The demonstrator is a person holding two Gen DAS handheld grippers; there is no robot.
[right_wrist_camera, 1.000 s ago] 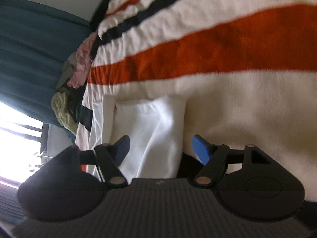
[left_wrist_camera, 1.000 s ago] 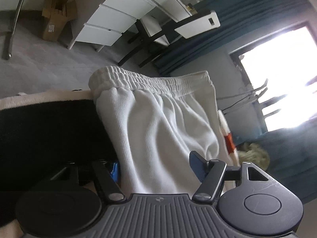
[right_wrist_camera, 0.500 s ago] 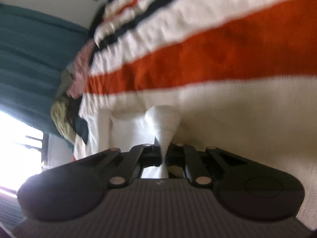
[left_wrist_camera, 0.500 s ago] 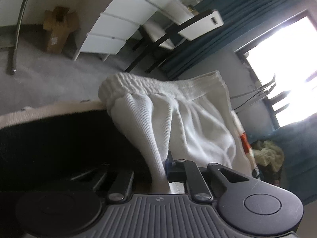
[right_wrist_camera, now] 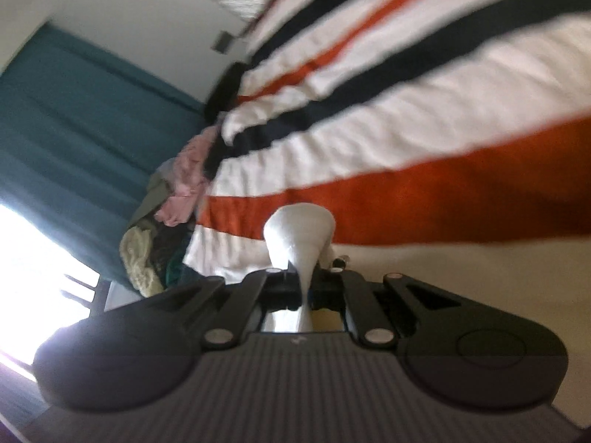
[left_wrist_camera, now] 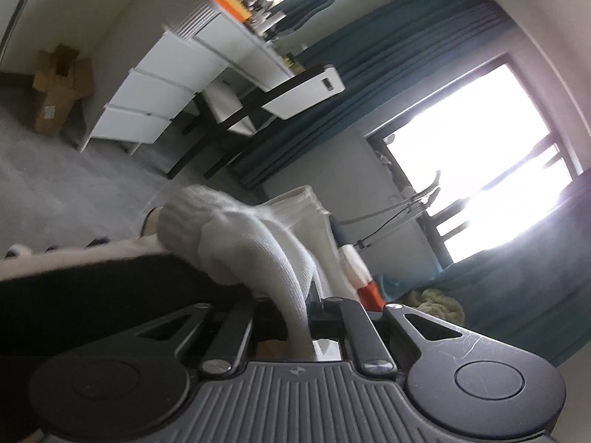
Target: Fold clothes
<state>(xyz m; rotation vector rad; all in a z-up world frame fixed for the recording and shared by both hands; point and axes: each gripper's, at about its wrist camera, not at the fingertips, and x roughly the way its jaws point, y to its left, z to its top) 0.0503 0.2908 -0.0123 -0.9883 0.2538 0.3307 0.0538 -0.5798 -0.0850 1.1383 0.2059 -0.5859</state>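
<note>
White shorts (left_wrist_camera: 258, 243) with an elastic waistband lie on a striped bedspread. My left gripper (left_wrist_camera: 301, 306) is shut on a bunch of the shorts' fabric near the waistband and holds it raised off the bed. In the right wrist view my right gripper (right_wrist_camera: 304, 288) is shut on another fold of the white shorts (right_wrist_camera: 301, 232), which bulges up between the jaws above the striped bedspread (right_wrist_camera: 424, 140). The rest of the garment is hidden behind the grippers.
A white desk with drawers (left_wrist_camera: 166, 85), a chair (left_wrist_camera: 258, 107) and a cardboard box (left_wrist_camera: 59, 88) stand across the grey carpet. Teal curtains (left_wrist_camera: 388, 51) frame a bright window. A pile of other clothes (right_wrist_camera: 166, 199) lies at the bed's far edge.
Both grippers closed from open onto the white shorts, then lifted. The fabric is now bunched and raised off the bedspread, and both views have tilted upward.
</note>
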